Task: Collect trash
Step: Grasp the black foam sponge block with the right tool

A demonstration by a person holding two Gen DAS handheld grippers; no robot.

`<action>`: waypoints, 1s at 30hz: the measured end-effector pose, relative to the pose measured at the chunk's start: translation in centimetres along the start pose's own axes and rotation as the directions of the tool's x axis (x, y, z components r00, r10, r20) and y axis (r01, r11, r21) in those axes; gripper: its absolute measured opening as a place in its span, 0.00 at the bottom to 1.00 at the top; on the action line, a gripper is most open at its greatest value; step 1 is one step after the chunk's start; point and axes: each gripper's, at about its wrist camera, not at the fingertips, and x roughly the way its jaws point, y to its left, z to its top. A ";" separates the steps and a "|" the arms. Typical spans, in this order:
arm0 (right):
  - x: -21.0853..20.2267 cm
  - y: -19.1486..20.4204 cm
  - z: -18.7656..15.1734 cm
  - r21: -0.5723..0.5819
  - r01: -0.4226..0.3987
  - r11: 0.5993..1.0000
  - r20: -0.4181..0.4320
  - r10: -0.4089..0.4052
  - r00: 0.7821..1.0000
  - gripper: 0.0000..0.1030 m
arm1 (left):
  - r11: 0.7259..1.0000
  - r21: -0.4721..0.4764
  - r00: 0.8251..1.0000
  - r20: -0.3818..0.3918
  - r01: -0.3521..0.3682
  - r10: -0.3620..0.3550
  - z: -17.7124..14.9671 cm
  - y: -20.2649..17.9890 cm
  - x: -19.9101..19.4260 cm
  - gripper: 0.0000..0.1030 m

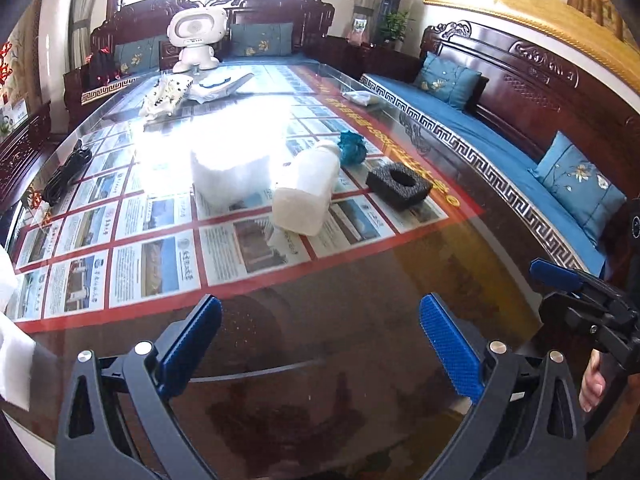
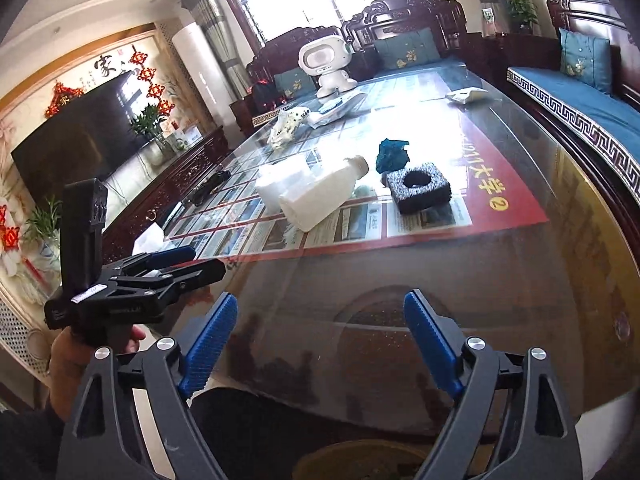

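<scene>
On the glass table point(image 1: 360, 288) lie a white plastic bottle point(image 1: 306, 190) on its side, a white foam block point(image 1: 228, 172), a crumpled teal wrapper point(image 1: 352, 147) and a black foam square with a hole point(image 1: 399, 185). They show in the right wrist view too: bottle point(image 2: 320, 196), white foam point(image 2: 276, 184), teal wrapper point(image 2: 393, 154), black foam point(image 2: 418, 186). My left gripper point(image 1: 320, 332) is open and empty over the near table edge, well short of them. My right gripper point(image 2: 320, 328) is open and empty, beside the left gripper point(image 2: 160, 268).
A white toy robot point(image 1: 196, 38) stands at the table's far end, with a spotted bag point(image 1: 166, 94) and white packaging point(image 1: 218, 86) near it. A black cable point(image 1: 66, 172) lies at the left edge. A blue-cushioned wooden sofa point(image 1: 500, 136) runs along the right. A TV point(image 2: 72, 140) stands left.
</scene>
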 end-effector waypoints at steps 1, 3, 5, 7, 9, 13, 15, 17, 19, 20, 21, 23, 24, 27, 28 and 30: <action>0.2 0.0 0.3 -0.009 0.005 1.000 0.004 -0.005 1.000 0.82 | 1.000 0.005 1.000 0.017 -0.015 0.014 0.2 0.0 0.2 0.96; 0.8 -0.2 1.0 -0.014 0.014 1.000 0.008 -0.014 1.000 0.83 | 0.999 0.028 0.999 0.036 -0.041 0.040 0.5 0.0 0.4 0.96; 1.3 -0.5 1.7 -0.009 0.021 1.000 0.011 -0.021 1.000 0.85 | 0.998 0.064 0.998 0.054 -0.024 0.020 0.9 0.0 0.9 0.96; 1.9 -1.0 2.5 -0.015 0.031 0.999 0.016 -0.031 0.999 0.85 | 0.998 0.043 0.996 0.080 -0.036 0.033 1.4 0.4 1.1 0.96; 2.7 -1.5 3.4 -0.017 0.044 0.999 0.008 -0.044 0.999 0.85 | 1.000 0.018 0.993 0.115 -0.019 0.017 1.9 1.0 1.1 0.96; 5.0 -2.5 5.2 -0.037 0.062 0.997 -0.042 -0.063 0.997 0.73 | 0.999 0.038 0.996 0.087 -0.038 0.034 3.3 1.5 2.3 0.96; 6.5 -2.9 6.1 -0.037 0.074 0.997 -0.070 -0.077 0.995 0.67 | 0.997 0.076 0.996 0.079 -0.034 0.028 4.0 1.3 3.3 0.96; 7.6 -3.4 6.7 -0.033 0.095 0.995 -0.084 -0.097 0.992 0.65 | 0.995 0.102 0.999 0.054 -0.008 0.003 4.5 1.0 4.3 0.96; 8.8 -3.8 7.3 -0.029 0.087 0.996 -0.103 -0.089 0.991 0.59 | 0.994 0.108 0.999 0.033 0.020 -0.024 5.0 0.9 5.4 0.96; 9.4 -4.0 7.6 -0.028 0.084 0.996 -0.115 -0.086 0.990 0.55 | 0.994 0.105 0.999 0.025 0.023 -0.026 5.1 0.8 6.0 0.96; 9.9 -4.1 8.0 -0.029 0.090 0.996 -0.120 -0.093 0.988 0.55 | 0.994 0.105 0.999 0.020 0.026 -0.029 5.3 0.8 6.5 0.96; 11.0 -4.2 8.6 -0.051 0.102 0.993 -0.130 -0.108 0.986 0.55 | 0.994 0.104 0.999 0.007 0.037 -0.038 5.7 0.9 7.7 0.96; 11.5 -4.2 8.9 -0.062 0.108 0.992 -0.135 -0.116 0.984 0.54 | 0.994 0.105 0.999 0.005 0.041 -0.042 5.8 0.9 8.0 0.96; 13.8 -4.7 9.6 -0.088 0.130 0.988 -0.178 -0.144 0.973 0.50 | 0.992 0.111 0.999 -0.008 0.052 -0.051 6.4 0.8 9.3 0.96; 14.4 -4.9 9.8 -0.086 0.136 0.987 -0.186 -0.150 0.971 0.50 | 0.992 0.109 0.998 -0.011 0.055 -0.054 6.5 0.8 9.7 0.96; 15.5 -5.3 9.9 -0.095 0.148 0.984 -0.202 -0.165 0.965 0.50 | 0.993 0.100 0.998 -0.021 0.063 -0.061 6.9 1.0 10.4 0.96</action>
